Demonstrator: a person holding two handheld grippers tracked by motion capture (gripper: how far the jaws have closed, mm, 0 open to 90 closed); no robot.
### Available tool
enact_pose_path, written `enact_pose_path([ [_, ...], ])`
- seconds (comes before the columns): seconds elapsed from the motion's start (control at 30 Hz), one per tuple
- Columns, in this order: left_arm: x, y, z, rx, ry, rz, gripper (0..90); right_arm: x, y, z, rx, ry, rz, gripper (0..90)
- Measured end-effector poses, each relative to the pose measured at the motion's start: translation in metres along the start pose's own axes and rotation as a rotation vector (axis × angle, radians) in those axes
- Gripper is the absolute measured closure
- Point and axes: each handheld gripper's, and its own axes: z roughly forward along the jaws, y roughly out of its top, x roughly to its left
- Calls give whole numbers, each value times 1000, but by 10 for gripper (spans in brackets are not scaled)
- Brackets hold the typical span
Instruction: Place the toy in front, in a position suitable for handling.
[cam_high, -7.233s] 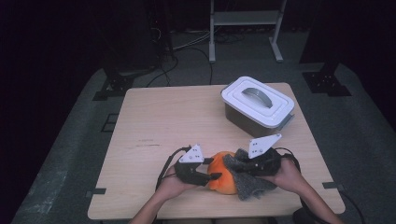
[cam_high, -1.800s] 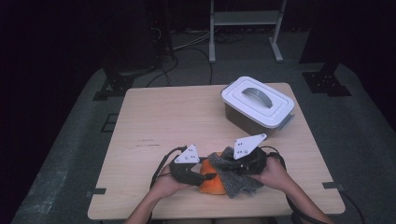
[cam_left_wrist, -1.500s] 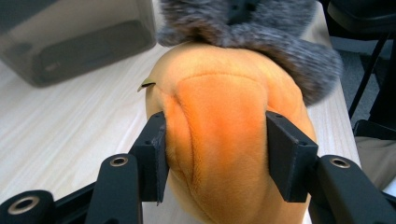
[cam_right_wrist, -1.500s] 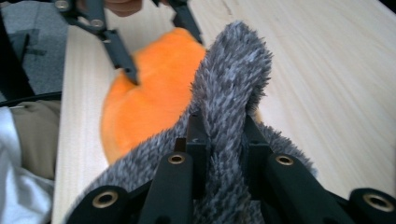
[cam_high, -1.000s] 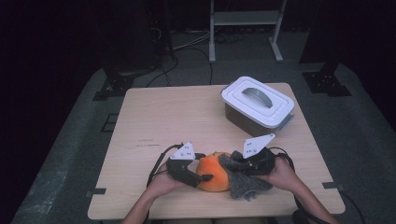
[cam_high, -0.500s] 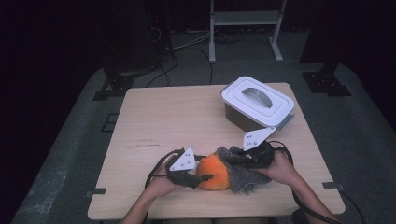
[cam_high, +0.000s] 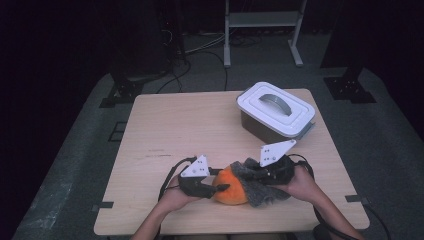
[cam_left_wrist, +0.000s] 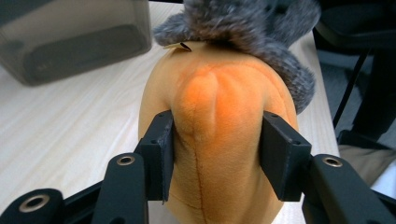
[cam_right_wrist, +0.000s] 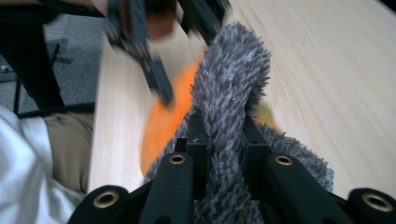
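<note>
The high view looks forward and down on the pale wooden table (cam_high: 165, 125). Both gripper views sit close, facing the orange plush toy (cam_left_wrist: 219, 121) at six o'clock.

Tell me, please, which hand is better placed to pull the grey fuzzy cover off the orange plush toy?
The right: its gripper already pinches the grey cover, while the left gripper clamps the orange toy and can anchor it.
</note>
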Motion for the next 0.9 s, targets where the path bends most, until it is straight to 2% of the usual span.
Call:
enact_pose_path([
  [0.03, -3, 2, 0, 16, 10, 47, 503, 6, 14, 6, 7, 6, -54, 777],
  [0.07, -3, 2, 0, 16, 10, 47, 506, 6, 14, 6, 7, 6, -54, 777],
  [0.1, -4, 0, -2, 26, 14, 63, 512, 9, 19, 11, 29, 7, -70, 778],
  [0.17, -2, -4, -5, 14, 12, 51, 522, 3, 17, 12, 29, 22, -58, 778],
  [0.23, 0, -6, -7, 16, 8, 48, 522, -4, 11, 9, 32, 5, -39, 778],
  [0.3, 3, -8, -8, 13, 4, 35, 510, -12, 1, 6, 39, -16, 5, 778],
  [0.33, 3, -8, -8, 13, 4, 35, 498, -12, 1, 6, 39, -16, 5, 778],
  [0.37, 5, -10, -7, 22, -2, 11, 477, -17, -10, 6, 43, -23, 41, 778],
  [0.4, 6, -9, -7, 28, -5, -3, 452, -17, -12, 7, 38, -19, 49, 778],
  [0.5, 9, -8, -7, 51, -2, -58, 297, -14, -17, 12, 28, -20, 55, 778],
  [0.53, 9, -8, -8, 46, -15, -87, 267, -14, -18, 14, 22, -18, 65, 778],
  [0.6, 9, -5, -11, 20, -68, -149, 266, -13, -20, 16, 13, -14, 76, 778],
  [0.67, 7, 1, -11, 11, -73, -159, 245, -11, -20, 17, 7, -13, 74, 778],
  [0.7, 6, 3, -10, 14, -72, -157, 244, -10, -19, 18, 6, -14, 67, 777],
  [0.77, 4, 5, -4, 54, -35, -145, 253, -9, -17, 20, 10, -10, 65, 778],
  [0.8, 3, 4, -1, 81, -21, -116, 309, -8, -16, 21, 10, -5, 67, 777],
  [0.9, 0, 4, -3, 91, 9, -49, 437, 0, -10, 24, 14, 17, 47, 780],
])
